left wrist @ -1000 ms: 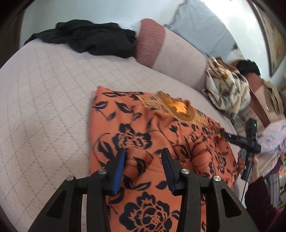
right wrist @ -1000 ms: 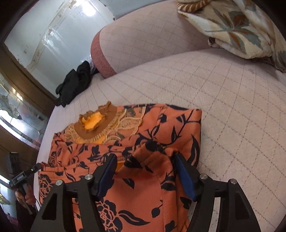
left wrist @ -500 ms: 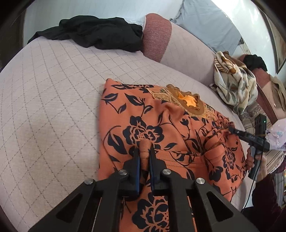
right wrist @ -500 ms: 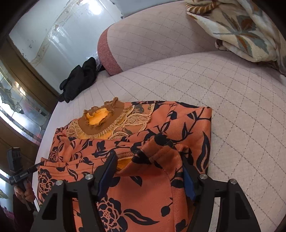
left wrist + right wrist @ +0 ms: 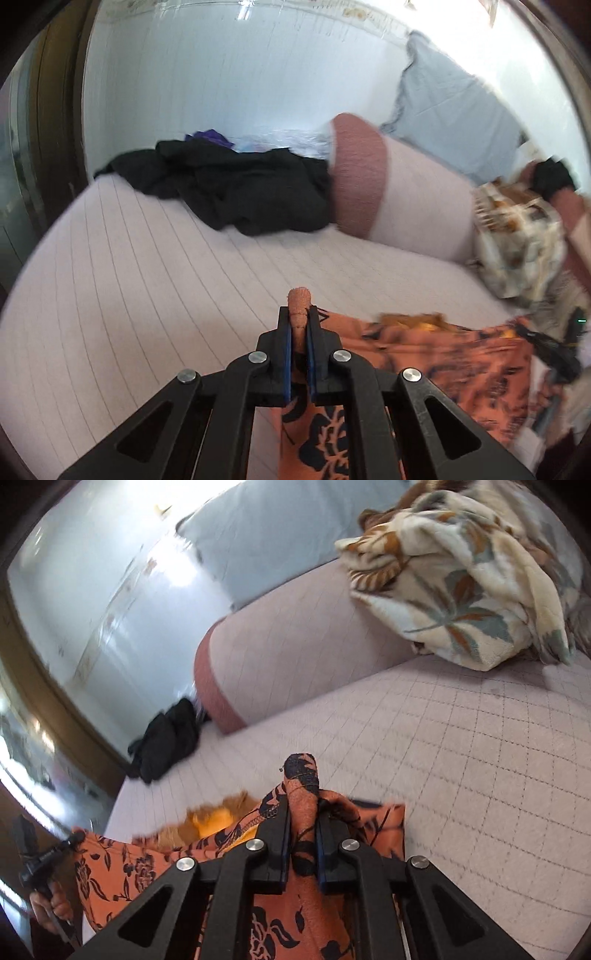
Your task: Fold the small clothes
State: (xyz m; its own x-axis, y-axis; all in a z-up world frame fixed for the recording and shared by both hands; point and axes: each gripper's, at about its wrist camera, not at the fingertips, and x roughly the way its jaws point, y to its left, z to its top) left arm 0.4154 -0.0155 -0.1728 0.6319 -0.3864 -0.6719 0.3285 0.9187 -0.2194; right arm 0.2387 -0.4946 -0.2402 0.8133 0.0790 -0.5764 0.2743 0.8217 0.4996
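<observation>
The left tool (image 5: 299, 325) is clamped on a pinched fold of the orange garment with a dark floral print (image 5: 424, 362), a nub of cloth poking out past its blue-padded tips. The right tool (image 5: 303, 834) is likewise closed on another bunched fold of the same garment (image 5: 122, 864), which sticks up between its fingers. The rest of the garment trails from both grips down onto the pale pink quilted bed (image 5: 147, 295) (its gold-trimmed neckline shows just beyond the tools). A crumpled black garment (image 5: 236, 192) lies at the far end of the bed beside a pink bolster (image 5: 358, 177), and a cream leaf-patterned blanket (image 5: 461, 572) is heaped well apart from it.
</observation>
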